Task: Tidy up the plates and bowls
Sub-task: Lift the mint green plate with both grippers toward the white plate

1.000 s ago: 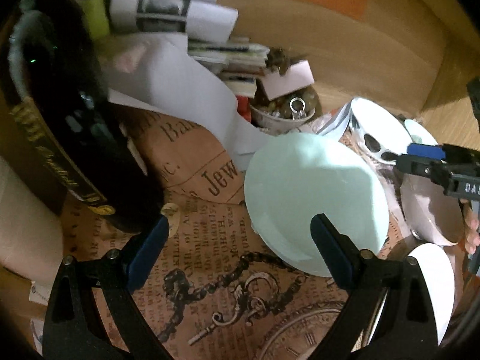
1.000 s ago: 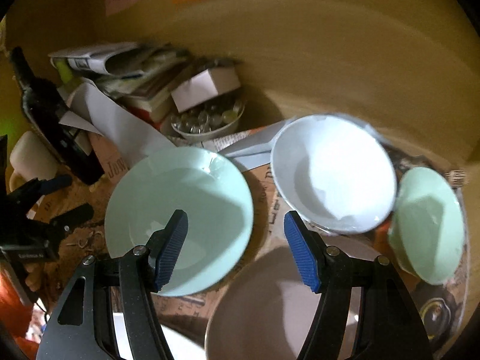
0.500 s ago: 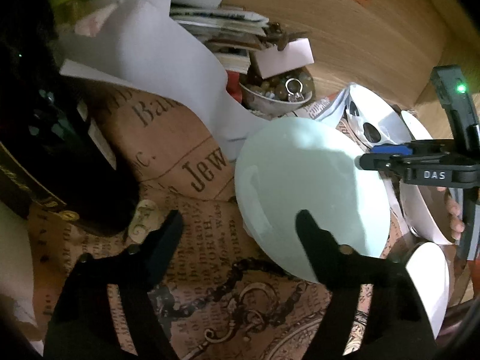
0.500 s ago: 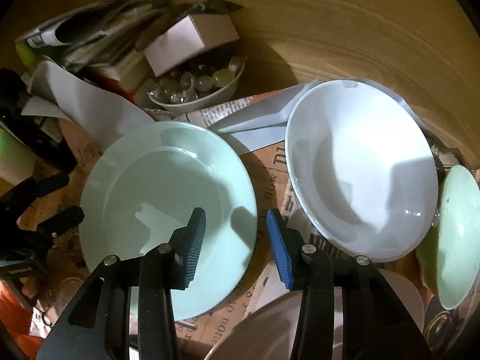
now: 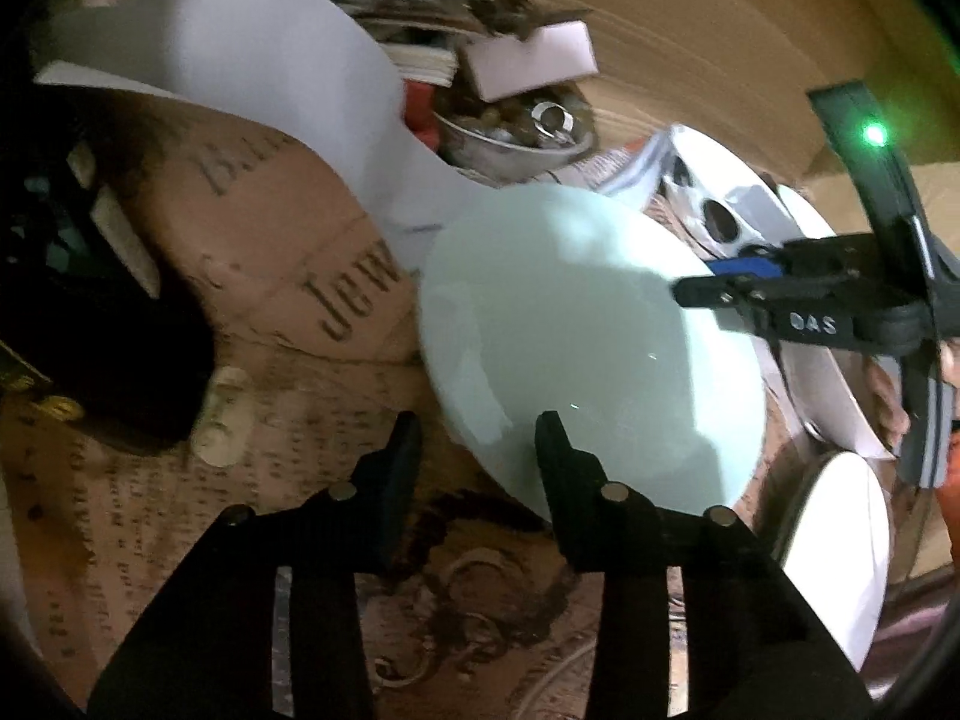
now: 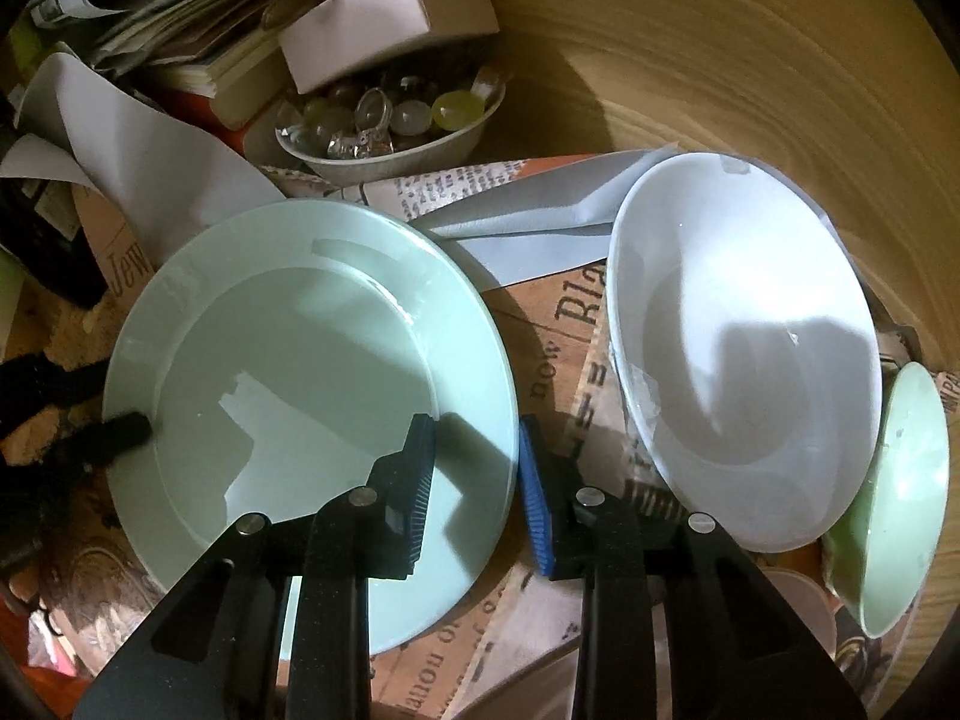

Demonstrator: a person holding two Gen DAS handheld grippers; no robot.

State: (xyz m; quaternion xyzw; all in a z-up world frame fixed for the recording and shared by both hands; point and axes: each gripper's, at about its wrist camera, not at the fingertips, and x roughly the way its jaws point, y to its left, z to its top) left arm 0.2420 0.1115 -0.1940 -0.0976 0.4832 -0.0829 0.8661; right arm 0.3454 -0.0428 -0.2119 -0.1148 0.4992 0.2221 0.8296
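Through my left wrist camera, my left gripper (image 5: 477, 450) stands partly open, nothing between its fingers, straddling the near rim of the pale green plate (image 5: 591, 348), which lies flat on the printed newspaper covering (image 5: 288, 396); my right gripper (image 5: 714, 285) reaches over the plate's far side. The plate looks glazed, stiff and breakable, fairly heavy for its thinness, and I judge it slippery, so the raised rim is the only place to pinch it. Through my right wrist camera, my right gripper (image 6: 477, 480) is also open and empty, one finger above the green plate (image 6: 300, 360) and the other outside its rim. Just beside the plate stands a white bowl (image 6: 744, 348), with a small green bowl (image 6: 900, 504) touching its far edge; both look equally fragile. The surface is crowded: a dish of glass beads (image 6: 390, 126), a small box (image 6: 390, 18) and stacked papers (image 6: 156, 30) sit near the wooden wall (image 6: 720, 60), leaving little room.
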